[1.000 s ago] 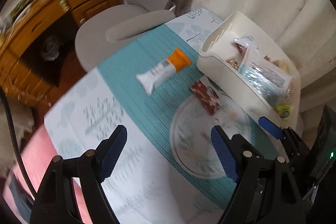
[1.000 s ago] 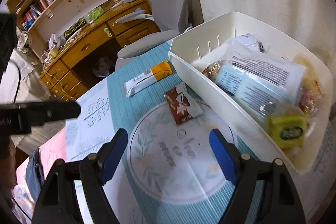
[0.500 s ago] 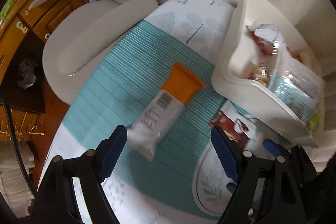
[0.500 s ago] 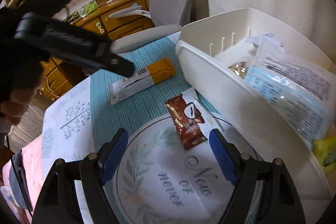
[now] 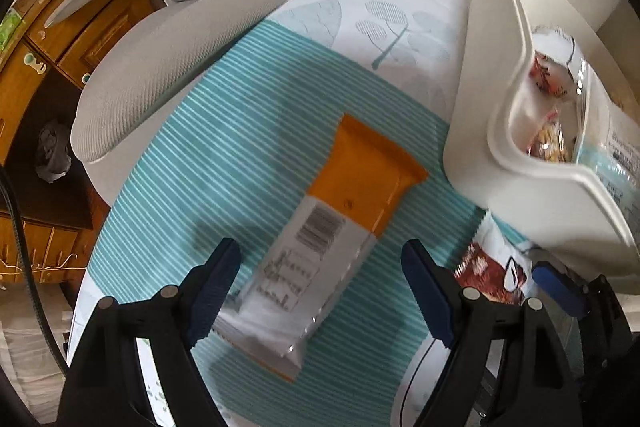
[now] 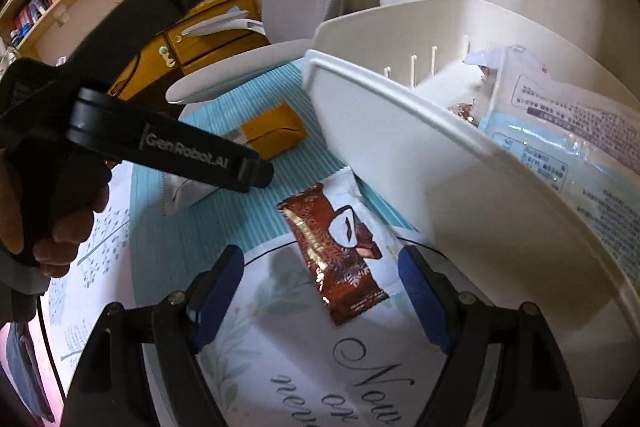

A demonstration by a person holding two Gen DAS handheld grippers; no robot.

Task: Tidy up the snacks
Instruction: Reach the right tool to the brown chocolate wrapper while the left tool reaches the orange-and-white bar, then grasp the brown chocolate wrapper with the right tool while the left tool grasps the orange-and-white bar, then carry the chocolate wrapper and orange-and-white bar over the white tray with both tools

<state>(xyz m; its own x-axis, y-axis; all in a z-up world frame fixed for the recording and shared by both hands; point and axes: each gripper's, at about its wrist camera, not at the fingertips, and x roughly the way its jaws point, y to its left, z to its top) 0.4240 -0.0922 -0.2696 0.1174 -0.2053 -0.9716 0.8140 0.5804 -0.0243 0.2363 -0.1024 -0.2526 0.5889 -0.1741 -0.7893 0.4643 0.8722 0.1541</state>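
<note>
The left tool [image 5: 320,283] hangs wide open and empty, its pads straddling the white end of the orange-and-white snack bar [image 5: 320,247] lying flat on the surface [image 5: 224,163]. The right tool [image 6: 320,291] is equally spread, holding nothing, around the brown chocolate packet [image 6: 340,251] just beside the white basket [image 6: 440,195]. Both wrappers look thin and slick: closing too high could pinch only film and slip, and the tools sit close enough to collide

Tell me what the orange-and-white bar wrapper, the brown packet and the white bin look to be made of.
Orange-and-white bar wrapper: seemingly plastic film, glossy, with a crimped clear end seal. Brown packet: likely metallised foil film; its gold print glints. White bin: apparently rigid moulded plastic, smooth semi-matt, with slotted wall.
</note>
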